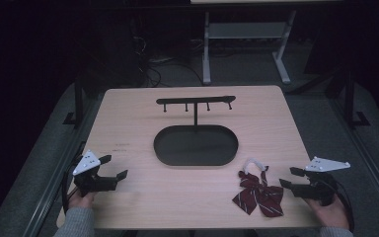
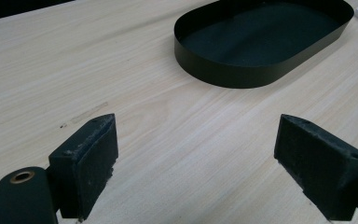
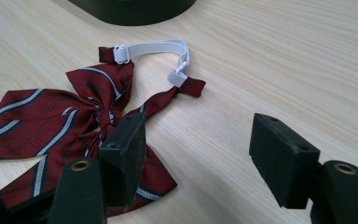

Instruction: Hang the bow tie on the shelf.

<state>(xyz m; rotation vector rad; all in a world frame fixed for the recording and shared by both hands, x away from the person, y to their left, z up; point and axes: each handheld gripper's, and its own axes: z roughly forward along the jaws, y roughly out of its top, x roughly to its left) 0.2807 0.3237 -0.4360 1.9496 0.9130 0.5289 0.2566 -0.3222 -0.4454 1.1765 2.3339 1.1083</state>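
The striped bow tie (image 1: 257, 193) lay near the table's front edge, just left of the right gripper (image 1: 288, 177), whose jaws stood wide apart and empty. The left gripper (image 1: 113, 166), equally spread, sat well apart across the table (image 1: 128, 123). The bow's white strap (image 3: 154, 46) probably pointed toward the black tray (image 1: 196, 145).

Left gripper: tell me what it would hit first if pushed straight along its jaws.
Probably the black oval tray: the open left gripper points over bare table toward its near wall, though depth is uncertain.
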